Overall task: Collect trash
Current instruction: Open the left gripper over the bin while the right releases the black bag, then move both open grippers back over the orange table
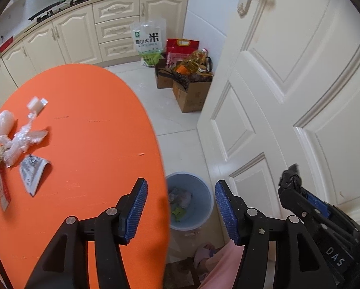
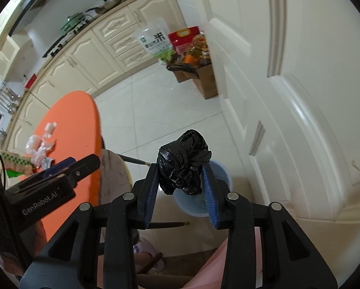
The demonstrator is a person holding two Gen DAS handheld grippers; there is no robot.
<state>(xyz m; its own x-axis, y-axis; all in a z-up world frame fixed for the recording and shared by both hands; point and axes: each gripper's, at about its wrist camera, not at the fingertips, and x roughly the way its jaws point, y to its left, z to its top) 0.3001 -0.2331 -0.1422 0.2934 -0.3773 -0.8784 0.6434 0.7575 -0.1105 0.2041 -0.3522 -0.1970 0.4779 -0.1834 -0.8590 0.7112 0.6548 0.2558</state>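
Note:
My left gripper (image 1: 181,183) is open and empty, hanging past the edge of the orange table (image 1: 88,125), above a light-blue bin (image 1: 200,190) on the floor. The bin holds some scraps. On the table lie crumpled clear plastic (image 1: 21,142), a printed wrapper (image 1: 33,168) and a small white pack (image 1: 36,103). My right gripper (image 2: 180,167) is shut on a crumpled black plastic bag (image 2: 183,161), held over the bin (image 2: 219,168). In the left wrist view the right gripper (image 1: 291,177) shows at the right, close to the door. The left gripper (image 2: 83,163) appears at the table edge.
A white panelled door (image 1: 288,96) stands close on the right. Cardboard boxes with oil bottles (image 1: 192,79) and a rice bag (image 1: 147,41) sit by the cream cabinets (image 1: 78,36). A wooden stool (image 2: 114,175) is beside the table, and pink clothing (image 1: 223,267) of a person is below.

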